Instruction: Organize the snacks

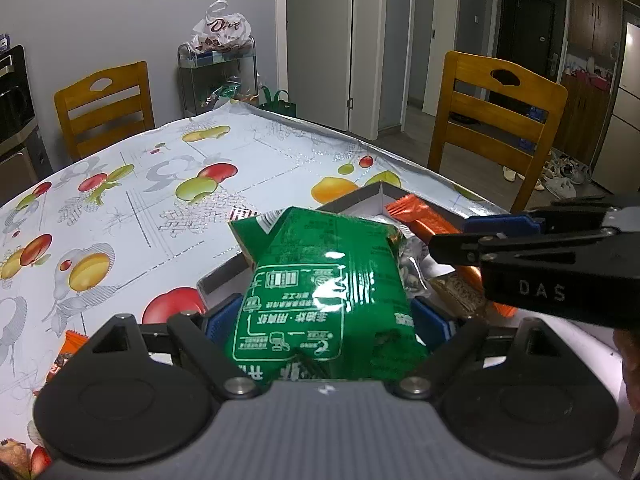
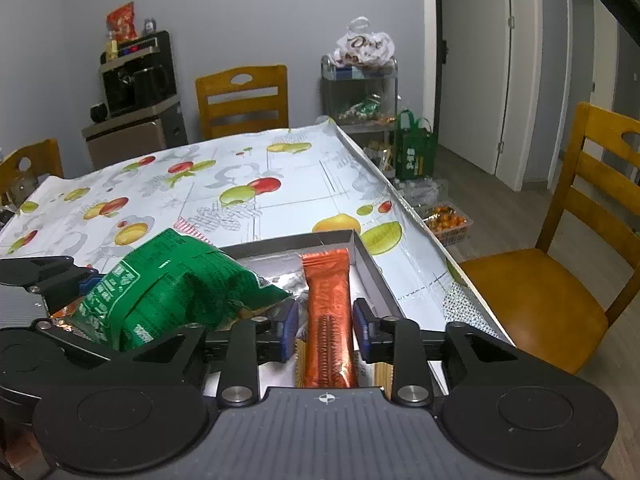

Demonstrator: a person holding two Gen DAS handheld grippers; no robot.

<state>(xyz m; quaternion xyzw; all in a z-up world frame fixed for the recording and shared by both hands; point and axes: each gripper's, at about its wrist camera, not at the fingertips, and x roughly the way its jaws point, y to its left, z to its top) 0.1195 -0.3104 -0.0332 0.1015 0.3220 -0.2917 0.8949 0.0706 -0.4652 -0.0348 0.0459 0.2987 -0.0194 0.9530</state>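
Note:
My left gripper (image 1: pixel 326 322) is shut on a green snack bag (image 1: pixel 320 288) and holds it over the near left part of a grey cardboard box (image 1: pixel 224 276). The bag also shows in the right wrist view (image 2: pixel 176 288). My right gripper (image 2: pixel 325 328) is open. Its blue pads stand on either side of an orange snack bar (image 2: pixel 328 312) that lies in the box (image 2: pixel 372 268), a small gap on each side. The right gripper also shows in the left wrist view (image 1: pixel 496 236), above the bar (image 1: pixel 424 216). Silver and brown packets (image 1: pixel 412 264) lie in the box under the bag.
The box sits near the right edge of a table with a fruit-print cloth (image 1: pixel 160 184). An orange packet (image 1: pixel 66 354) lies on the cloth at the near left. Wooden chairs (image 2: pixel 568 264) stand around the table. A metal rack (image 2: pixel 360 92) with bags stands beyond the far corner.

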